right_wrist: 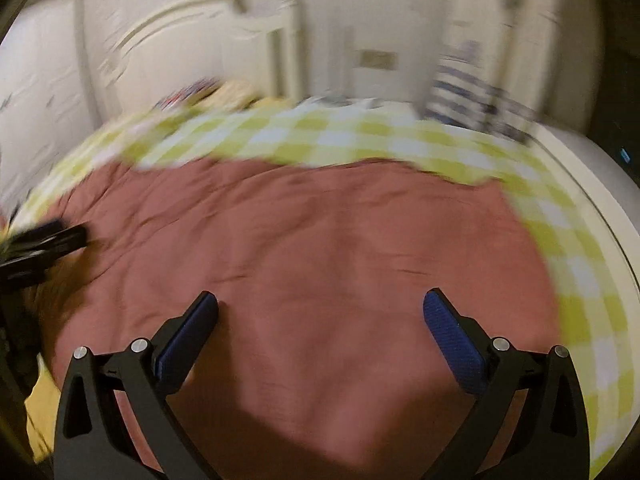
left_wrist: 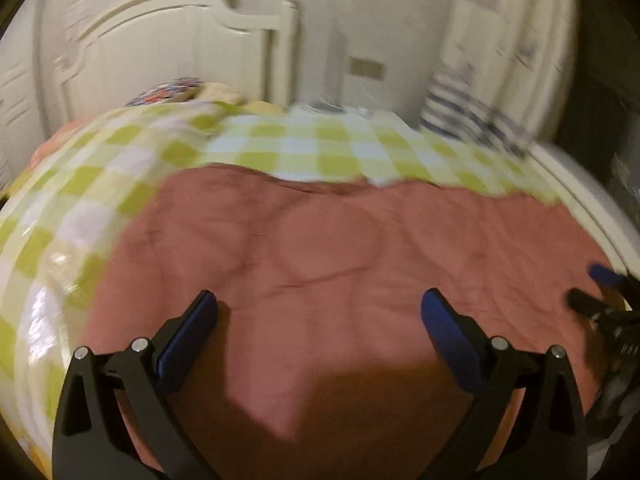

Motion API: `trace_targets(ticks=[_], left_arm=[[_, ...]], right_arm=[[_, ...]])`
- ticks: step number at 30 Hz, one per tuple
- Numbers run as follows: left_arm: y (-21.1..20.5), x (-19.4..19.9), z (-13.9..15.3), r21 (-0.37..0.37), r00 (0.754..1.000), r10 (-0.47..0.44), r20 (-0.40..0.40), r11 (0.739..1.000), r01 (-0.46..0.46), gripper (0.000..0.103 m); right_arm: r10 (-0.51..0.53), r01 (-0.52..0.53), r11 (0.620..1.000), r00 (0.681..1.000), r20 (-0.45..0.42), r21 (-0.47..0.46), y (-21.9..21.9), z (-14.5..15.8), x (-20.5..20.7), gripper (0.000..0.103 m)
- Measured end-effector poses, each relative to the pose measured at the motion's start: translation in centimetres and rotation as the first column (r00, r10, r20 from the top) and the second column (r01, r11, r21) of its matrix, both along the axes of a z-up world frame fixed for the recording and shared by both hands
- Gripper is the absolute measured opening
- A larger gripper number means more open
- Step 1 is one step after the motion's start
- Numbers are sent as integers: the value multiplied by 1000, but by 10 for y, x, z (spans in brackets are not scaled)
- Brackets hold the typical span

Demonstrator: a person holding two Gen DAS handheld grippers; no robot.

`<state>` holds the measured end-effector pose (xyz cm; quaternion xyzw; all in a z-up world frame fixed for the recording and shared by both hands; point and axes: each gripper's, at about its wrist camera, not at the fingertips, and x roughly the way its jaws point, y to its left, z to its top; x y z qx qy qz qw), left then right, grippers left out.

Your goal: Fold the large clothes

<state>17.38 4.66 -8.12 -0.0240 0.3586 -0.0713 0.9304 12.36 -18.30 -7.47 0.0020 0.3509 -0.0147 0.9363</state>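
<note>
The left tool (left_wrist: 318, 308) is gaping wide, holding nothing. The right tool (right_wrist: 320, 308) is gaping likewise. Both are hovering over the pink garment (left_wrist: 320, 240) on the bed (left_wrist: 300, 140).

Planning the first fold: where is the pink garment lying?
The large dusty-pink cloth garment lies spread flat on the green-and-white checked bedsheet, filling both views' centre, below both open claws.

Garment (left_wrist: 320, 260) on bedsheet (left_wrist: 304, 148)

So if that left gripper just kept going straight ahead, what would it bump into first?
Most likely the pink cloth spread on the bed. The left gripper is open and tilted down over it, with nothing between. Blur makes depth uncertain.
</note>
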Motion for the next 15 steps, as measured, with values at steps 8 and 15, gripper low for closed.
trace_targets(ticks=[8,15], left_arm=[[23,9,-20,51,998,57,-31,997,-55,101],[20,-25,2,-36,999,47,10,998,-47,101]], right_arm=[[-69,69,997,997,-35,-26,-30,-20,-3,98],[-53,53,999,998,29,8,-14,-2,-28,98]])
